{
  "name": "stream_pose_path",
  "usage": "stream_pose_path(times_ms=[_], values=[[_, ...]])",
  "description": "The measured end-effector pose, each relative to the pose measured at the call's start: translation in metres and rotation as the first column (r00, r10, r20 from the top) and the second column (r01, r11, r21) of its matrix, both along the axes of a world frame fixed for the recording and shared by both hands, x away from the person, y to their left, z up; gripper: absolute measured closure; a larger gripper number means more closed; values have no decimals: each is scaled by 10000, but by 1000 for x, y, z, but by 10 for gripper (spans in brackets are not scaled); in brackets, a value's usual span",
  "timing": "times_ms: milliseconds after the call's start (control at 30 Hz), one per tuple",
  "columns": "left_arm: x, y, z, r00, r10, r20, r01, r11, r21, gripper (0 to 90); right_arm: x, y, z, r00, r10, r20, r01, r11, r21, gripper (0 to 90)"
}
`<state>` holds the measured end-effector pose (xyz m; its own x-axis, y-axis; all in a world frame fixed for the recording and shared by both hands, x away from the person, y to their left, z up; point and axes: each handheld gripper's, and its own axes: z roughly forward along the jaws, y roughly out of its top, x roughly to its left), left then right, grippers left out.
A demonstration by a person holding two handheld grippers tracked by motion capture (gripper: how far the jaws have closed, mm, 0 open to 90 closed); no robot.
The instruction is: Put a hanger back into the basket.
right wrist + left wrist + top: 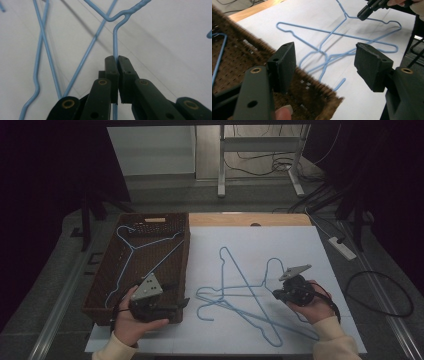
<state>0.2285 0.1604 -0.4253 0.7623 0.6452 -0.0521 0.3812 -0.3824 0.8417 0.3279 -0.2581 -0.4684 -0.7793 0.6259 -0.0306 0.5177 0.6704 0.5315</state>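
Note:
A tangle of blue wire hangers (235,295) lies crossed on the white tabletop (280,240). My right gripper (278,294) is shut on one hanger's thin wire (115,42) just below its twisted neck (136,7), and the left gripper view shows it at the far side (367,11). Another blue hanger (134,248) lies inside the brown woven basket (107,270) at the left. My left gripper (176,296) hovers by the basket's near right corner, pointing toward the tangle. Its jaws (324,57) stand wide open with nothing between them.
The basket's woven rim (312,82) runs right under the left jaws. A wooden strip (250,219) borders the far edge of the table. On the floor beyond are a power strip (342,247), cables and a metal stand (260,150).

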Motion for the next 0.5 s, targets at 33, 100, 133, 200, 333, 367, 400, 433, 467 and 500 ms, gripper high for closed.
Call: stream_pose_path(times_ms=[33,100,133,200,333,367,400,433,467,500], values=[[0,-4,1,10000,-69,-22,69,10000,16,338,-3,-1,0,9999,130,97,-130,9999,70,878],[2,-10,3,9996,-248,-117,248,9997,-13,336,-6,-2,1,9997,214,127,-216,9997,141,878],[3,-19,5,9991,-396,-148,397,9992,74,335,-8,-2,1,9996,245,159,-247,9995,170,878],[5,-24,6,9987,-468,-199,470,9988,103,335,-10,-3,1,9994,286,180,-290,9993,226,878],[13,-45,8,9954,-833,-481,849,9958,330,327,-12,-4,-1,9991,396,170,-400,9989,251,878],[15,-50,8,9943,-906,-565,930,9948,423,322,-13,-3,-2,9988,479,138,-482,9984,300,878],[16,-54,7,9934,-971,-615,1002,9937,495,322,-13,-3,-2,9988,479,138,-482,9984,300,878],[19,-59,7,9921,-1043,-693,1084,9924,580,322,-13,-3,-2,9986,507,140,-511,9982,315,877],[21,-64,6,9910,-1076,-796,1127,9917,619,321,-14,-2,-2,9985,536,119,-540,9980,326,878],[25,-69,4,9894,-1096,-951,1160,9911,652,321,-14,-2,-2,9982,585,130,-589,9977,329,878]])
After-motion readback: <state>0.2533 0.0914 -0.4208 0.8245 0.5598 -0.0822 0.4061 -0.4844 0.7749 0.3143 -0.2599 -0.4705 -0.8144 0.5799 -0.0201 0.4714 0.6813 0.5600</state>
